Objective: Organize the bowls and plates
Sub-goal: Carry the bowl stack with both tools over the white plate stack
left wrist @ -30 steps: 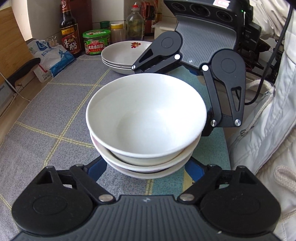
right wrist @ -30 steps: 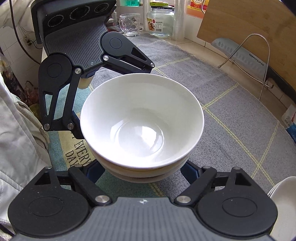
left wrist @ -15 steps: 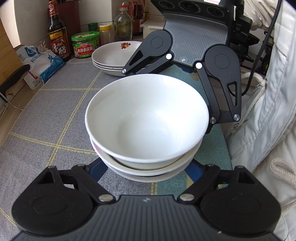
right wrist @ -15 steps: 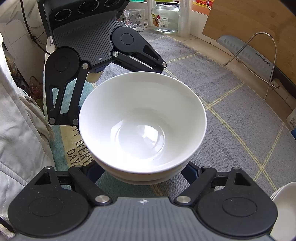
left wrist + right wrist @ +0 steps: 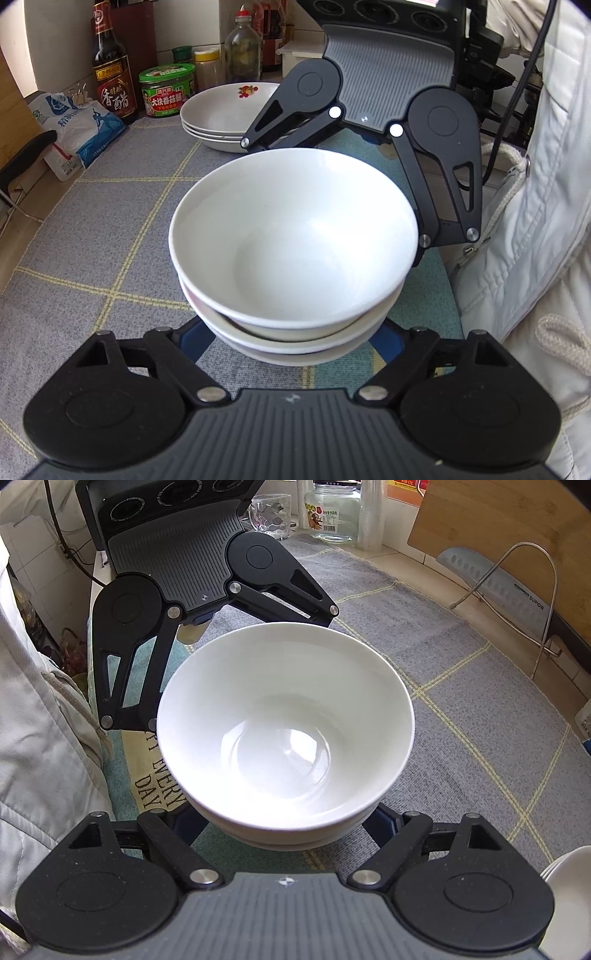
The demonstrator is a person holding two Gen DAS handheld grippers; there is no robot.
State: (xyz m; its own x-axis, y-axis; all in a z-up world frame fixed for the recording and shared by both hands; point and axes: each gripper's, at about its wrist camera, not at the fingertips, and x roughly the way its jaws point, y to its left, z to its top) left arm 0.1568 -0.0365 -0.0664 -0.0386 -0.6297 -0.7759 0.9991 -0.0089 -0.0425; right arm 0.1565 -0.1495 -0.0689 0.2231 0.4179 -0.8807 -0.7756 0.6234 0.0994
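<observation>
Your left gripper [image 5: 291, 343] and right gripper [image 5: 284, 827] each stand spread wide around the stack of white bowls [image 5: 293, 254] from opposite sides; fingertips are hidden, so contact seems likely, not certain. The stack is over the grey mat [image 5: 110, 221].

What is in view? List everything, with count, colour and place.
Bowls: 3, white, stacked at centre between the grippers.
Plates: 3, white with a red motif, stacked at the far side of the mat.
Mat: 1, grey with yellow lines, under everything.
Vinegar bottle: 1, dark, far left.
Jar: 1, green lid, beside the vinegar bottle.
Glass bottle: 1, clear with a red cap, behind the plates.
Bag: 1, white and blue, on the mat's left edge.
Glass jar: 1, clear, on the far counter.
Board: 1, wooden, leaning at the right.
Cleaver: 1, steel, against the board.
Jacket: 1, white, on the person.
Left gripper: 1, black, open around the base of the bowls.
Right gripper: 1, black, open around the opposite side.
</observation>
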